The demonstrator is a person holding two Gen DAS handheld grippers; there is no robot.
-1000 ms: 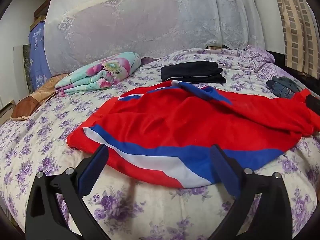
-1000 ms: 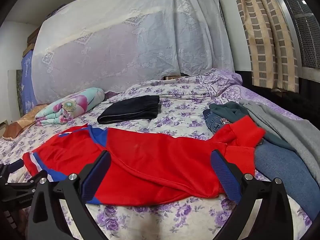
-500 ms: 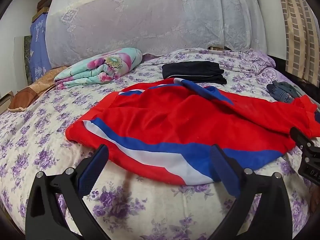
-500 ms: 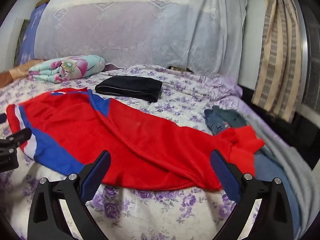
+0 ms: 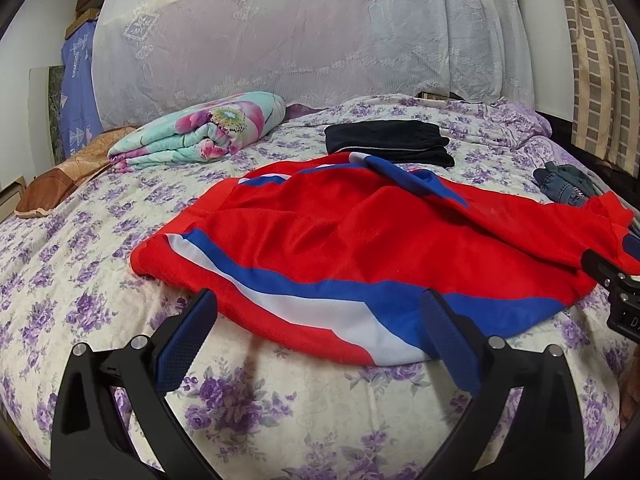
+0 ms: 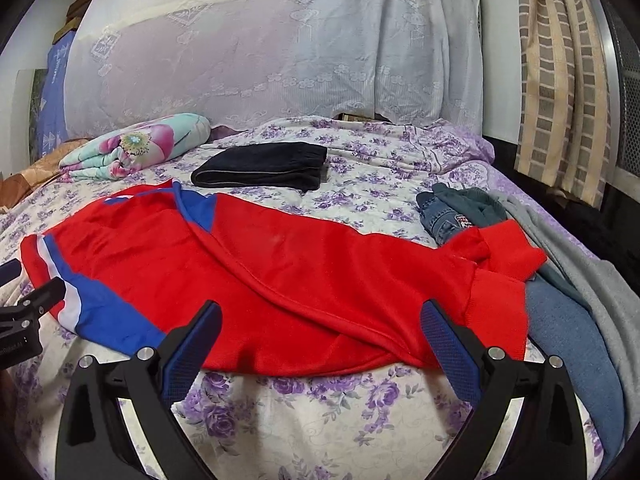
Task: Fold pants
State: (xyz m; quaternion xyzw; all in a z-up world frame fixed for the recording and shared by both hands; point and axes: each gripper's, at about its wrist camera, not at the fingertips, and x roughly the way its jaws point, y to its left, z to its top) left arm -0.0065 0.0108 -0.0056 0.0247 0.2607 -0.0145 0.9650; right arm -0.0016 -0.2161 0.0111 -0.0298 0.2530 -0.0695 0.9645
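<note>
Pants, red w/ blue-white stripe, lie spread on the bed, long axis running left-right across both views, near edge just ahead of both grippers. Left gripper is released w/ nothing held, nearest the striped end; right gripper, also spread wide and empty, is nearer the bunched red end by the clothes pile.

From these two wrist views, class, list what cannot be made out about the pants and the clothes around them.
- Red pants: right end cut off by the left wrist view's edge.
- Their underside: hidden against the bedspread in both views.
- Label on the jeans: too small to read, right wrist view.
- Clothes pile: runs out of frame, right wrist view.
</note>
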